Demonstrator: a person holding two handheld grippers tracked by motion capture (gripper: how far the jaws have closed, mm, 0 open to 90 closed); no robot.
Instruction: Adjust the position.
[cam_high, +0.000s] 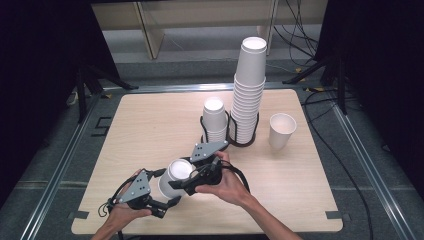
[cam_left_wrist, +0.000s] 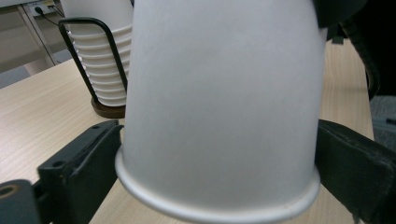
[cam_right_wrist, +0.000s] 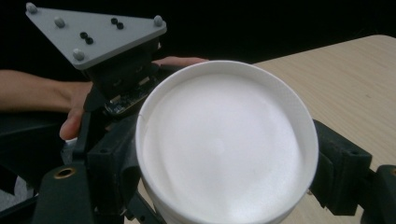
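Note:
A white paper cup (cam_high: 176, 177) (cam_left_wrist: 219, 116) (cam_right_wrist: 224, 144) is held tilted above the near part of the wooden table (cam_high: 150, 125), between both grippers. My left gripper (cam_high: 167, 200) (cam_left_wrist: 217, 163) is shut on it, with its black jaws pressed to both sides close to the rolled rim. My right gripper (cam_high: 184, 176) (cam_right_wrist: 224, 158) grips the same cup from the other end, one jaw on each side. In the right gripper view the cup's round end faces the camera, and behind it are the left gripper's grey plate (cam_right_wrist: 93, 37) and a hand.
A short stack of upturned cups (cam_high: 215, 120) and a tall stack (cam_high: 248, 90) (cam_left_wrist: 105, 60) stand in black wire holders mid-table. To their right stands a single upright cup (cam_high: 282, 130). Cables lie on the floor beyond the table.

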